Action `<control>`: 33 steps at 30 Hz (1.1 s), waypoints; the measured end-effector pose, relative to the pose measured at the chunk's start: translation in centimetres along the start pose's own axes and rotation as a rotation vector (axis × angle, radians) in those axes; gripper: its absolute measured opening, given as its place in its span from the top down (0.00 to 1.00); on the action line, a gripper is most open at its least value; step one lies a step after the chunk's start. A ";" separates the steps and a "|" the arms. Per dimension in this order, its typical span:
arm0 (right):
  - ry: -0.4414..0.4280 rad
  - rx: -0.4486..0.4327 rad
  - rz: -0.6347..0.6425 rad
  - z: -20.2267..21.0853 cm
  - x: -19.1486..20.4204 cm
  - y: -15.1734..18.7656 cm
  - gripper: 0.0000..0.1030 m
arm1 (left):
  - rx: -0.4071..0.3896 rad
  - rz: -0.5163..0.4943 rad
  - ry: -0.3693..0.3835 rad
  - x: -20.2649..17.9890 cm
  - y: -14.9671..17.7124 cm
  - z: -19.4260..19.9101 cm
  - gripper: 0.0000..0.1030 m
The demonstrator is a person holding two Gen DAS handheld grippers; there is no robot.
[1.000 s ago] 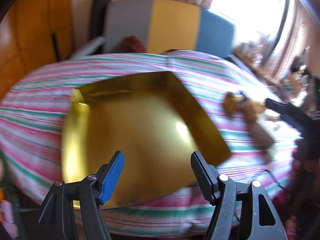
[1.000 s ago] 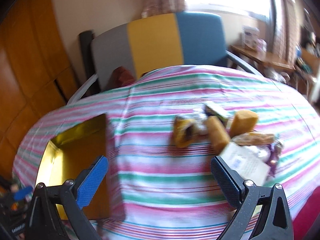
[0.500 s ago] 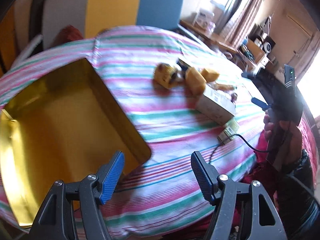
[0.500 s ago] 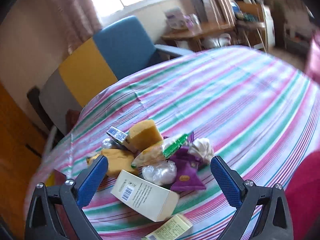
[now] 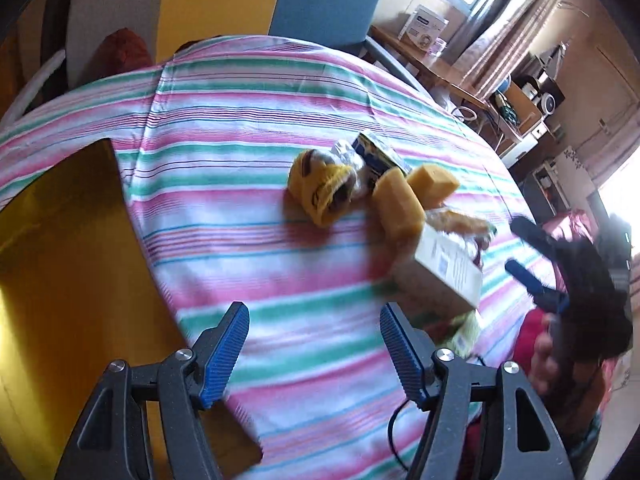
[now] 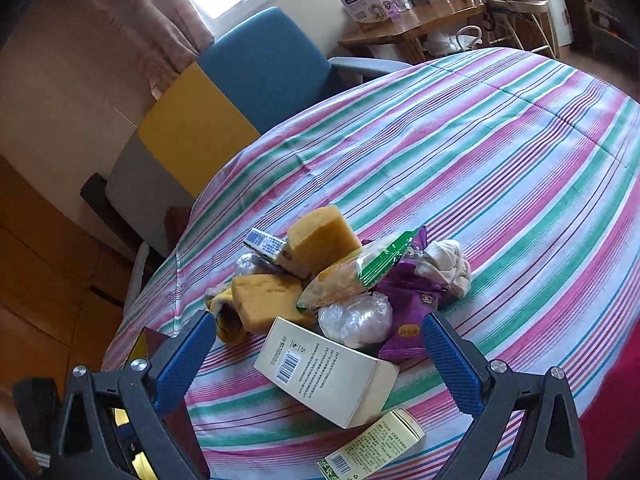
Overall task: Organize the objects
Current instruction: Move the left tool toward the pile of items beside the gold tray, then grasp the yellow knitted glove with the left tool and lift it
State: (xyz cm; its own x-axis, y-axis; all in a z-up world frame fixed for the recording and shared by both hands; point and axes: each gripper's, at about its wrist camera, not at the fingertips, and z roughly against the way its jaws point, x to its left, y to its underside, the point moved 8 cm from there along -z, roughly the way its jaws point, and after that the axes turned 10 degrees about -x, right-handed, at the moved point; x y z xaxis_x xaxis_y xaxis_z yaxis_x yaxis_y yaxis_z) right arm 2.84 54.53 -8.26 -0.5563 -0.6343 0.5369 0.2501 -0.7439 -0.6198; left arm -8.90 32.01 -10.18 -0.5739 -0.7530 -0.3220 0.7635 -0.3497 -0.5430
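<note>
- My left tool (image 5: 312,340) has swung off the gold tray (image 5: 60,280), which filled its view a moment ago, and now looks across the striped worktop (image 5: 240,160) toward the pile of things. The tray sits at the left edge of that view, well apart from the pile.
- The left tool's jaws have just closed a touch, but they stand apart with nothing between them, only cloth beneath.
- My right tool (image 6: 320,356) has turned from the tray side onto the pile and is now settled just before it. Its jaws stand wide apart, empty, with the cream box (image 6: 324,372) lying in line between them but not touched.
- I judge this to be the start of the sorting: nothing is picked yet, everything is on the cloth, the tray looks bare, and the cream box is the likeliest first grab.
- Only the right view shows the pile clearly: two yellow sponges (image 6: 324,240), a green-tipped snack packet (image 6: 360,276), a purple packet (image 6: 412,304), a white rag (image 6: 444,264), a crumpled clear wrap (image 6: 356,320), a small blue-and-white carton (image 6: 268,248) and a green-printed box (image 6: 376,448) nearest me.
- Only the left view shows the tray in full, the yellow knitted thing (image 5: 324,188) at the pile's tray side, and my right tool held at the far right.
</note>
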 end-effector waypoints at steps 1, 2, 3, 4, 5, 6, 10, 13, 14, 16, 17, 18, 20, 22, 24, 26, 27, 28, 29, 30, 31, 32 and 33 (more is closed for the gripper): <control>-0.004 0.002 0.001 0.0 0.0 0.1 0.00 | 0.005 0.014 -0.007 0.1 -0.7 -0.9 0.34; -0.007 0.004 0.001 0.0 0.0 0.0 0.00 | 0.003 0.022 -0.008 0.2 -1.3 -1.5 0.34; -0.010 0.007 0.003 -0.1 0.1 0.1 0.00 | -0.001 0.029 -0.007 0.2 -2.1 -2.4 0.34; -0.014 0.011 0.004 -0.1 0.2 0.1 0.00 | -0.002 0.036 -0.008 0.2 -2.7 -3.1 0.34; -0.019 0.016 0.006 -0.2 0.3 0.2 0.00 | -0.002 0.044 -0.009 0.1 -3.1 -3.7 0.35; -0.022 0.020 0.008 -0.2 0.3 0.2 0.00 | 0.000 0.057 -0.006 0.1 -3.7 -4.4 0.35; -0.026 0.040 0.015 -0.5 0.4 0.5 0.00 | -0.004 0.091 -0.002 -0.3 -5.8 -7.0 0.35; -0.028 0.050 0.015 -0.7 0.4 0.6 0.00 | -0.002 0.099 -0.009 -0.6 -7.2 -8.9 0.33; -0.030 0.056 0.013 -0.8 0.4 0.6 0.00 | 0.003 0.089 -0.016 -0.8 -7.5 -9.8 0.33; -0.031 0.061 0.014 -0.9 0.4 0.7 0.00 | 0.015 0.064 -0.045 -0.7 -7.7 -11.3 0.33; -0.029 0.061 0.018 -1.0 0.4 0.7 0.00 | 0.025 0.048 -0.061 -0.6 -7.6 -12.1 0.34; -0.025 0.062 0.020 -1.0 0.4 0.7 0.00 | 0.038 0.041 -0.059 -0.5 -7.4 -12.6 0.52; -0.021 0.061 0.025 -1.0 0.4 0.6 0.00 | 0.047 0.055 -0.021 -0.3 -6.8 -12.8 0.60; -0.020 0.052 0.029 -1.0 0.4 0.4 0.00 | 0.019 0.041 -0.016 -0.4 -6.5 -11.6 0.63; -0.020 0.059 0.031 -1.1 0.4 0.4 0.00 | -0.002 0.011 -0.010 -0.6 -5.9 -10.1 0.63; -0.022 0.067 0.034 -1.3 0.5 0.6 0.00 | -0.018 -0.009 0.001 -0.8 -5.1 -8.4 0.63; -0.022 0.068 0.039 -1.3 0.5 0.7 0.00 | -0.027 -0.017 0.006 -0.8 -4.5 -7.3 0.63; -0.021 0.071 0.044 -1.3 0.6 0.8 0.00 | -0.034 -0.022 0.011 -0.9 -4.1 -6.5 0.63; -0.016 0.076 0.048 -1.4 0.6 0.9 0.00 | -0.043 -0.027 0.018 -0.9 -3.7 -5.5 0.63; -0.011 0.085 0.049 -1.5 0.6 1.1 0.00 | -0.050 -0.030 0.022 -1.0 -3.3 -4.7 0.63; -0.007 0.096 0.046 -1.6 0.5 1.3 0.00 | -0.058 -0.036 0.028 -1.1 -2.8 -3.7 0.63; -0.005 0.108 0.044 -1.8 0.4 1.4 0.00 | -0.068 -0.045 0.035 -1.2 -2.3 -2.7 0.63; -0.001 0.120 0.043 -1.9 0.3 1.7 0.00 | -0.079 -0.055 0.040 -1.3 -1.9 -1.8 0.63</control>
State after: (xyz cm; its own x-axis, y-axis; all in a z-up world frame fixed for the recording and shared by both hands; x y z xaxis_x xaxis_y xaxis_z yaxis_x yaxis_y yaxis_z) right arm 1.55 53.49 -10.22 -0.5425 -0.6660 0.5120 0.3669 -0.7361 -0.5688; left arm -10.11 34.60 -10.12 -0.6269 -0.7105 -0.3195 0.7055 -0.3439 -0.6196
